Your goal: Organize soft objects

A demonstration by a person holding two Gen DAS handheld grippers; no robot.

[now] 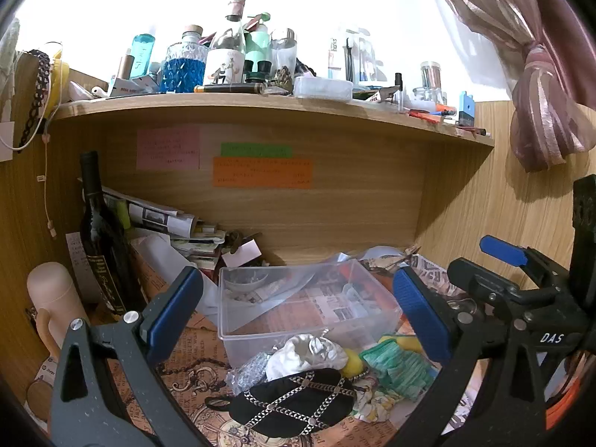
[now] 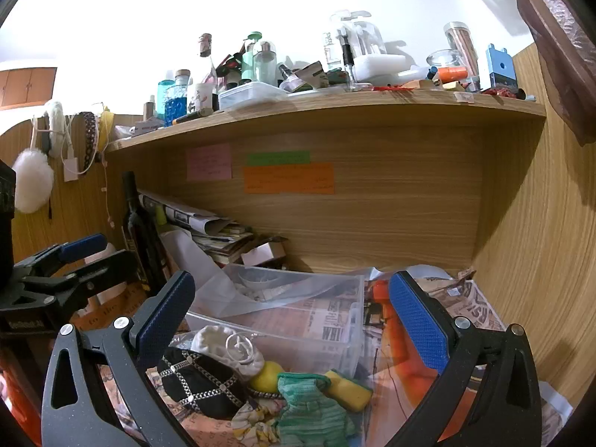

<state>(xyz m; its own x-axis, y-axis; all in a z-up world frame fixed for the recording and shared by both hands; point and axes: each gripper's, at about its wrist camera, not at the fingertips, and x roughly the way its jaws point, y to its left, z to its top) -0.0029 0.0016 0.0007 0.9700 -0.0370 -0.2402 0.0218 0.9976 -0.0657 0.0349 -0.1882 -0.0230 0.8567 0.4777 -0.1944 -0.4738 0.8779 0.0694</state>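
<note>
A pile of soft things lies on the desk in front of a clear plastic box (image 1: 309, 301) (image 2: 298, 320): a black pouch with a chain lattice (image 1: 294, 402) (image 2: 201, 383), a white cloth (image 1: 305, 354) (image 2: 223, 346), a green knitted cloth (image 1: 398, 368) (image 2: 309, 413), a yellow ball (image 2: 266, 374), a yellow sponge (image 2: 348, 389) and a floral scrunchie (image 2: 253, 424). My left gripper (image 1: 298, 313) is open and empty above the pile. My right gripper (image 2: 290, 316) is open and empty above it too. The right gripper also shows at the right of the left wrist view (image 1: 503, 253).
A dark wine bottle (image 1: 98, 238) (image 2: 139, 238) stands at the left with stacked papers (image 1: 167, 223) behind it. A pink flask (image 1: 56, 298) is at far left. A crowded shelf (image 1: 260, 100) (image 2: 335, 100) overhangs the desk. Wooden walls close both sides.
</note>
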